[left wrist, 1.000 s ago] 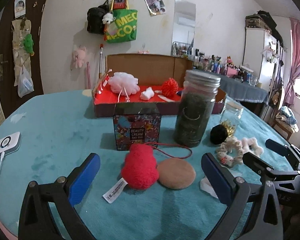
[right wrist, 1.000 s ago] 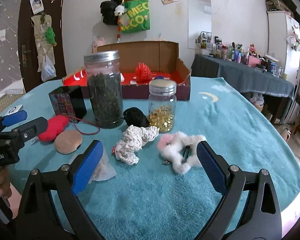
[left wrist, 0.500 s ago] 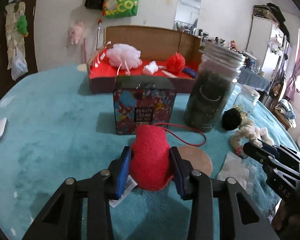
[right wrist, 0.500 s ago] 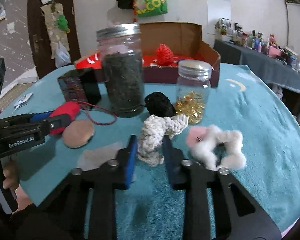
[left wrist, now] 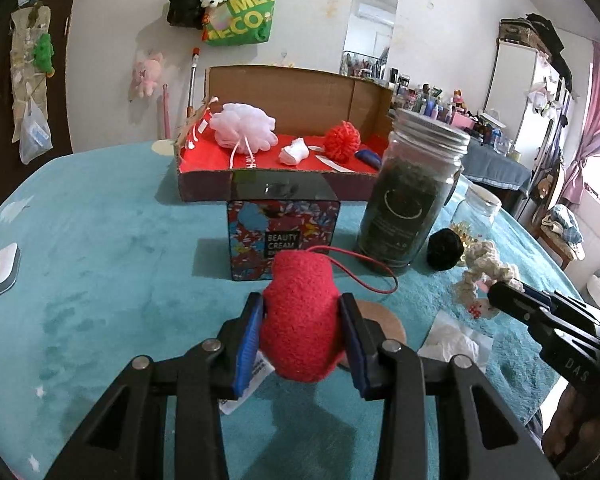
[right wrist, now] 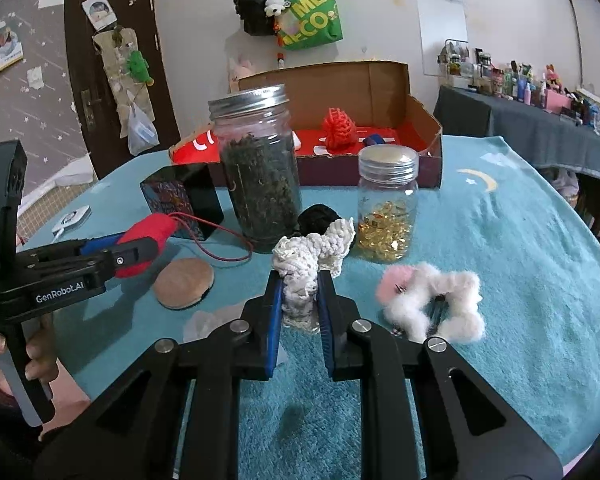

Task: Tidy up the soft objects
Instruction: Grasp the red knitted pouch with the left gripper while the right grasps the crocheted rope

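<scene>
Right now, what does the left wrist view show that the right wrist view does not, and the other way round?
Only the left wrist view shows the pale pink bath pouf in the cardboard box. Only the right wrist view shows the white and pink fluffy scrunchie. Both show the left gripper shut on the red plush toy, the right gripper shut on the cream crochet piece, and the tall jar of dried leaves.

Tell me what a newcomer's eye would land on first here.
The fuzzy red plush pouch pinched in the left gripper, low in the foreground above the teal tablecloth. Next, the cream crocheted knot clamped in the right gripper, before the tall dark-leaf glass jar. Behind, an open red-lined cardboard box.
</scene>
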Available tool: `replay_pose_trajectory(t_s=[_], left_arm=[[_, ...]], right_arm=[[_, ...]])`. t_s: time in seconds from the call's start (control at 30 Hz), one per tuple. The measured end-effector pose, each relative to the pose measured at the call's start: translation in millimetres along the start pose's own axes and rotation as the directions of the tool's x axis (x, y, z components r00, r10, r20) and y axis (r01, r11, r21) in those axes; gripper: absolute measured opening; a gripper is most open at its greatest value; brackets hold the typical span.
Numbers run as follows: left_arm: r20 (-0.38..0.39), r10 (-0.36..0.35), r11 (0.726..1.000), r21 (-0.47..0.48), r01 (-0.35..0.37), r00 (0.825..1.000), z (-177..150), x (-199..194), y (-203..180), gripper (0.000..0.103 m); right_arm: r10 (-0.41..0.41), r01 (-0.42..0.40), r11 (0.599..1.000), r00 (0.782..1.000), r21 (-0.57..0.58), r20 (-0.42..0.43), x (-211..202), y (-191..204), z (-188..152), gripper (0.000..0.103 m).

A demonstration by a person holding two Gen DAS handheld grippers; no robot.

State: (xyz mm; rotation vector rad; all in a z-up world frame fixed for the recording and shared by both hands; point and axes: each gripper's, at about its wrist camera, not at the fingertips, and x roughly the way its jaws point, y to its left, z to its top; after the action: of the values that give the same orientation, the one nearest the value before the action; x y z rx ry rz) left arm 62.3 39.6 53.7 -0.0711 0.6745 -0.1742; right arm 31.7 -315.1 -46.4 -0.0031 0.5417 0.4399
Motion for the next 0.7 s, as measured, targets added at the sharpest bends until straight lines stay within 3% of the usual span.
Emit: replay_pose_trajectory(t_s=[0.47, 0.7], left_arm=[[-0.029, 0.049, 0.998, -0.048, -0.05, 0.998, 3, -18, 45, 0.04], [-0.053, 0.075, 0.995, -0.063, -0.078, 0.996, 11, -20, 74, 0.04]], right_arm=[[-0.018, 0.017, 0.999, 1.0, 0.038, 0.025, -22, -20, 5, 0.016], [-0.006, 0.005, 0.996, 1.0, 0.091, 0.016, -29, -49, 13, 0.016]])
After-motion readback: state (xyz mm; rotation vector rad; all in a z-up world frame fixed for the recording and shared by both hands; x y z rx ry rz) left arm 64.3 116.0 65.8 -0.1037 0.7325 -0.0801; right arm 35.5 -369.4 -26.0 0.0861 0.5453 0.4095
